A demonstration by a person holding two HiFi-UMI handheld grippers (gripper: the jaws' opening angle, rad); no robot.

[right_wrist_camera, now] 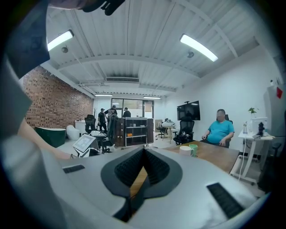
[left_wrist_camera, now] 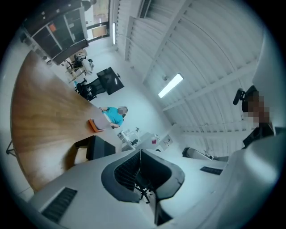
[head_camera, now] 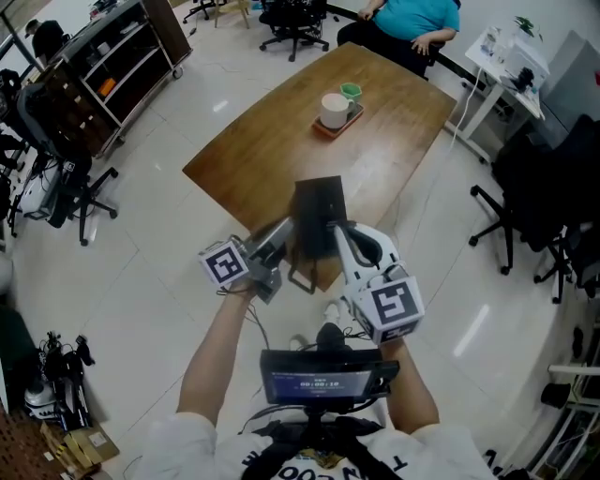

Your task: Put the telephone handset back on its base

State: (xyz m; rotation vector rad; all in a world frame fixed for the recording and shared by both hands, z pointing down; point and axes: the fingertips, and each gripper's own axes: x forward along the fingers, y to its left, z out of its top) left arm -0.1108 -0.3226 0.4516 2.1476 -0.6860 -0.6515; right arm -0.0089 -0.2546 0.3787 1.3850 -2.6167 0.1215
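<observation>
A black telephone unit [head_camera: 317, 220] stands at the near end of the wooden table [head_camera: 281, 141]; I cannot tell its handset apart from its base. In the left gripper view it shows as a black box [left_wrist_camera: 99, 147] left of the jaws. My left gripper [head_camera: 281, 236] hangs just left of it and my right gripper [head_camera: 339, 230] just right of it. In the left gripper view the left gripper [left_wrist_camera: 140, 154] is shut with nothing between its pads. The right gripper [right_wrist_camera: 144, 152] is also shut and empty, pointing out over the table.
An orange tray [head_camera: 328, 129] with a white cup [head_camera: 334, 110] and a green cup [head_camera: 351, 92] sits at the table's far end. A seated person in a teal shirt [head_camera: 412, 19] is beyond it. Office chairs [head_camera: 525, 216] and shelving [head_camera: 103, 75] ring the table.
</observation>
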